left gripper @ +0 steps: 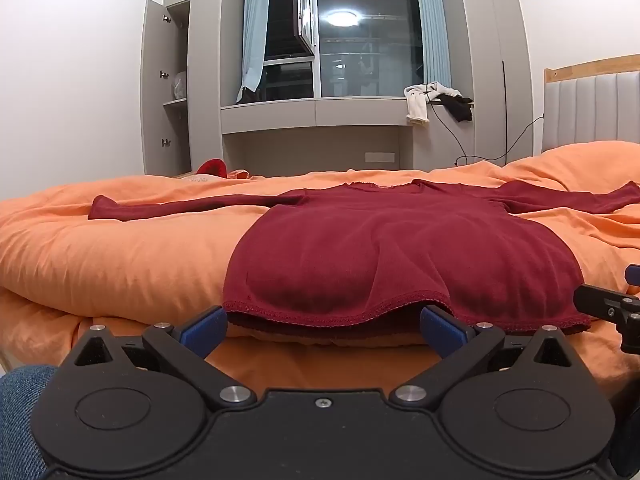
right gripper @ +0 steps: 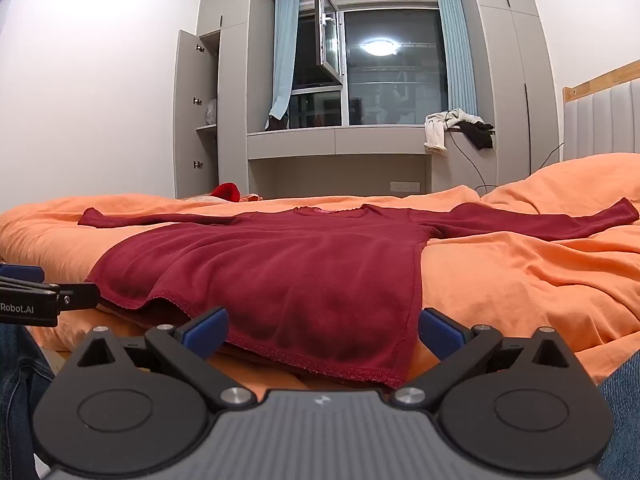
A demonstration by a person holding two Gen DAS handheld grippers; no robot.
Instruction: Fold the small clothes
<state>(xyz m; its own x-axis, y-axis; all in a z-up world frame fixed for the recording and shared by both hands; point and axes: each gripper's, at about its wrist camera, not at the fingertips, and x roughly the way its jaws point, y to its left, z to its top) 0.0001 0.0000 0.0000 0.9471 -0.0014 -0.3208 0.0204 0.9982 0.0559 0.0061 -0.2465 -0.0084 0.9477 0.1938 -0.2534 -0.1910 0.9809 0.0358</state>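
Note:
A dark red long-sleeved top (left gripper: 400, 248) (right gripper: 280, 272) lies flat on the orange bedding, hem toward me, both sleeves spread sideways. My left gripper (left gripper: 324, 328) is open at the left part of the hem, its blue fingertips (left gripper: 204, 328) wide apart and the hem's edge lying between them untouched. My right gripper (right gripper: 324, 330) is open too, at the hem's right corner, with the cloth between its spread fingertips (right gripper: 440, 330). Each gripper shows at the edge of the other's view.
The orange duvet (left gripper: 120, 256) (right gripper: 520, 272) covers the bed, rumpled on the right. A padded headboard (right gripper: 600, 120) rises at right. Beyond the bed are a window ledge with heaped clothes (left gripper: 436, 100), an open cabinet door (left gripper: 154, 88) and a red item (right gripper: 226, 192).

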